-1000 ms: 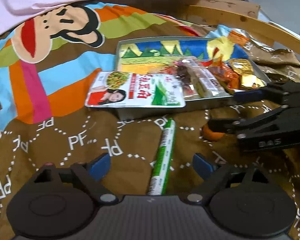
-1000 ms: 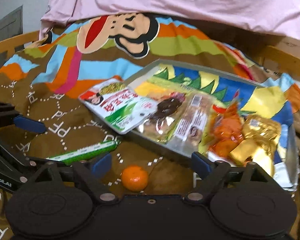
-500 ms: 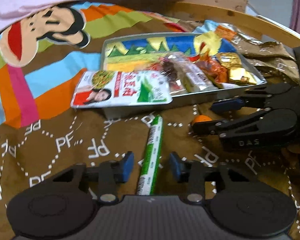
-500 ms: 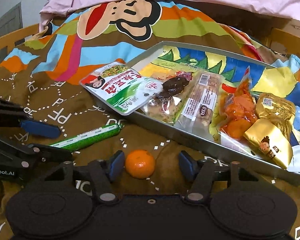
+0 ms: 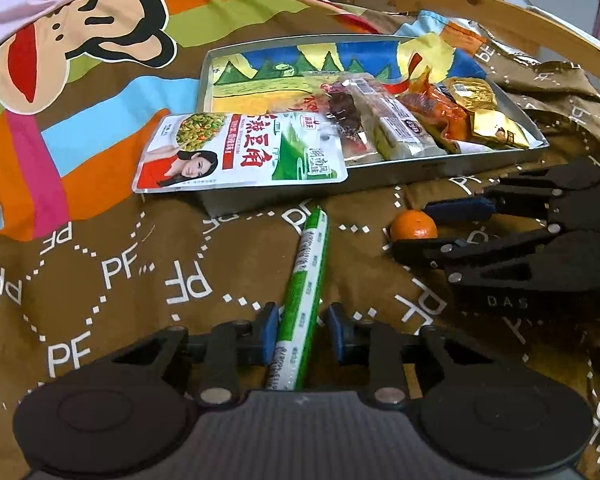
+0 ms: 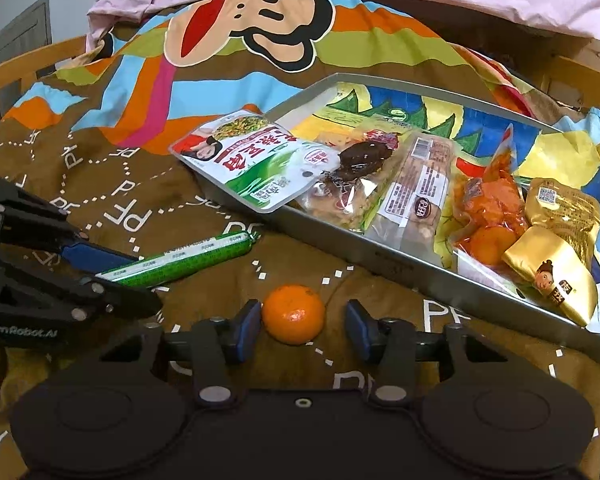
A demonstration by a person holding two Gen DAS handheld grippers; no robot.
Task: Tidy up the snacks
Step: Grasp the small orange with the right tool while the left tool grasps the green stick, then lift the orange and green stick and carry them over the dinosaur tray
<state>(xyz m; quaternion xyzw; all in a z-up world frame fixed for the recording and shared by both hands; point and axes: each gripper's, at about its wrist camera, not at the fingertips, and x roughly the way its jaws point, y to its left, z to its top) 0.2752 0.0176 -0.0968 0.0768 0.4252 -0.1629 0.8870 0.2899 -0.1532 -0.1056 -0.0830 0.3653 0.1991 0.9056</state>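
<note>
**Both tongs closing in beside the tray**

Your left tongs (image 5: 298, 338) have narrowed around the green sausage stick (image 5: 302, 308), lower centre, one pad touching. Your right tongs (image 6: 302, 330) have narrowed around the orange (image 6: 293, 314), not yet gripping. The snack tray (image 5: 380, 184) lies just beyond, a bean packet (image 5: 240, 154) overhanging its rim.
</note>
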